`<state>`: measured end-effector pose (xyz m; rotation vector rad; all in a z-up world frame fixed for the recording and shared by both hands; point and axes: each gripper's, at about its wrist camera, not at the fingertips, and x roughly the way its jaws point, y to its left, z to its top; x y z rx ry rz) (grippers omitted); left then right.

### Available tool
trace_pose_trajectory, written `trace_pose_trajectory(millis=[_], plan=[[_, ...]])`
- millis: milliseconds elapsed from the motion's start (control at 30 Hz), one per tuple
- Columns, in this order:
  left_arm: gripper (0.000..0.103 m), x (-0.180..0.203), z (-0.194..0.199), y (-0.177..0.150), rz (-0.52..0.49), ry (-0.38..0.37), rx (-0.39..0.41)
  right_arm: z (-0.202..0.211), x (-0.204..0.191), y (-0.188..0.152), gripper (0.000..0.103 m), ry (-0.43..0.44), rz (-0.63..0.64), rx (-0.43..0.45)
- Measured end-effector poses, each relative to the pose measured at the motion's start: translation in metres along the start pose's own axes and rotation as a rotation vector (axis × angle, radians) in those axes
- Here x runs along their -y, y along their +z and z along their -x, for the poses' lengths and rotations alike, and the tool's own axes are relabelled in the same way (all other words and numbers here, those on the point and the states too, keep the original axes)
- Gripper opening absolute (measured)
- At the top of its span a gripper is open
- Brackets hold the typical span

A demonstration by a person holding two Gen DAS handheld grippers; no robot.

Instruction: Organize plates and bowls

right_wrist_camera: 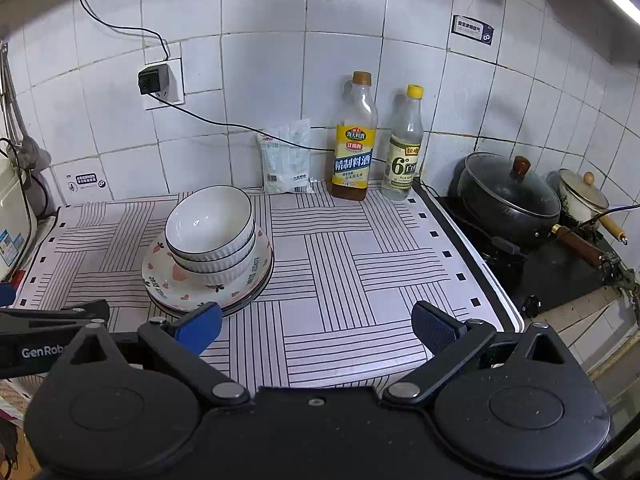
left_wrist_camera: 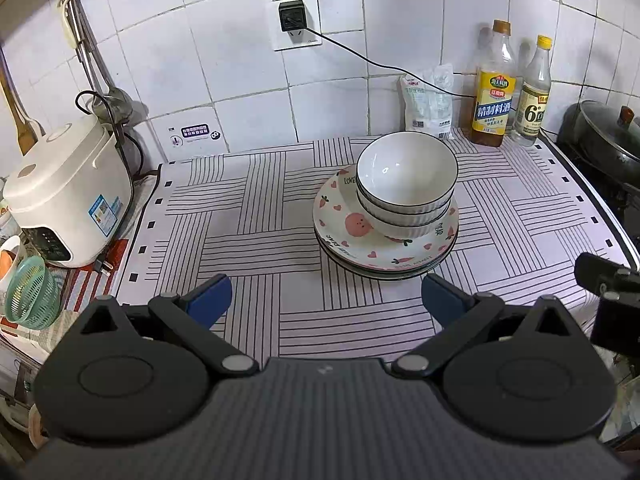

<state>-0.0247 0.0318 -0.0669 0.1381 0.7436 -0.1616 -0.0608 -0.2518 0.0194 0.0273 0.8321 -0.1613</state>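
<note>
The striped mat [left_wrist_camera: 256, 216] spans the counter, its right edge against the stove [right_wrist_camera: 560, 280]. The plate stack [left_wrist_camera: 384, 248] (three bowls [left_wrist_camera: 406, 184] nested on top) lies at 1 o'clock of the left gripper [left_wrist_camera: 326, 300], 10 o'clock of the right gripper [right_wrist_camera: 316, 326]. Both grippers' jaws are spread, empty.

Left gripper [left_wrist_camera: 326, 300]: blue-padded fingers spread wide apart, nothing between them, held above the near part of the cloth.
Bowls [left_wrist_camera: 407, 178]: three white ribbed bowls with dark rims, nested, sitting on the top plate.
Plates [left_wrist_camera: 352, 236]: a stack, the top one patterned with hearts and strawberries, darker-rimmed ones beneath.
Cloth [left_wrist_camera: 256, 208]: striped basket-weave pattern, covering the counter under the stack.
Rice cooker [left_wrist_camera: 68, 196]: white, at the left edge.
Bottles [left_wrist_camera: 493, 88]: two, against the tiled wall, right of a white packet [left_wrist_camera: 427, 108].
Right gripper [left_wrist_camera: 608, 292]: black part only, at the right edge.
</note>
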Motion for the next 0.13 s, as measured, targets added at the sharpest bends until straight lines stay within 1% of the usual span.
trace_pose_trajectory(millis=[133], plan=[[0.103, -0.0008, 0.0007, 0.0005, -0.003, -0.004, 0.005, 0.0002, -0.0003, -0.0003, 0.102, 0.000, 0.000, -0.001]])
